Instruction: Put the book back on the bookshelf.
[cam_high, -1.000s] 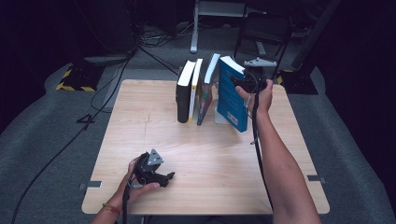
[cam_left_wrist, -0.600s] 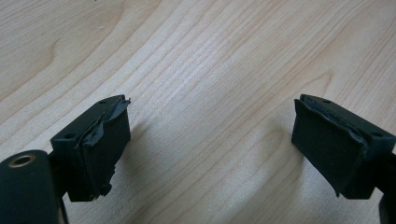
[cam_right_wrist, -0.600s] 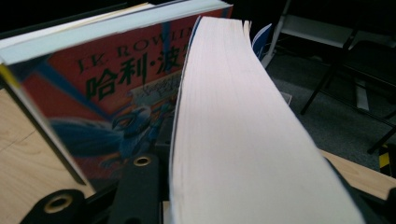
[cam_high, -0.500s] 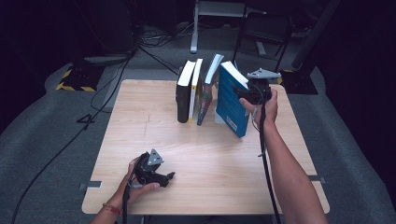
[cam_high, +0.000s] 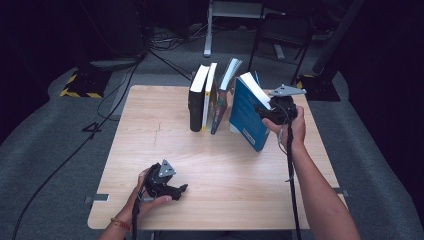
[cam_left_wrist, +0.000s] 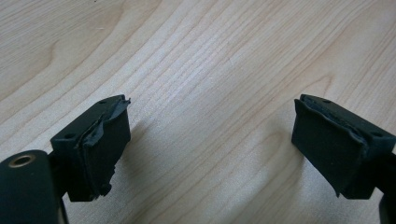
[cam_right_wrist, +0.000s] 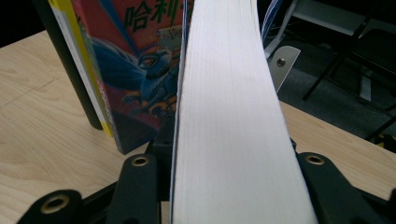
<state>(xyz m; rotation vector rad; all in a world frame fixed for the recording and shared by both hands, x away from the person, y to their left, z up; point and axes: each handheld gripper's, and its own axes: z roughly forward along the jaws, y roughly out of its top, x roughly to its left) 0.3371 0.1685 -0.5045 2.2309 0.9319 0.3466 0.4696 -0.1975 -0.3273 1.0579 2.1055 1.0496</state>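
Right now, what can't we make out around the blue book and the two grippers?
- Right gripper: its pads sit behind the blue book's page block in the right gripper view.
- Colourful book: its title is cut off by the top edge and covered by the blue book.
- Blue book's cover text: too small in the high view.
- Left gripper: open jaws, too small and dark in the high view.

High view above the near edge, facing forward-down, gripper views close, sharing the table (cam_high: 150, 115).

thick blue book (cam_high: 248, 113) with white page edges, tilted, lower corner on the table, beside the upright books.
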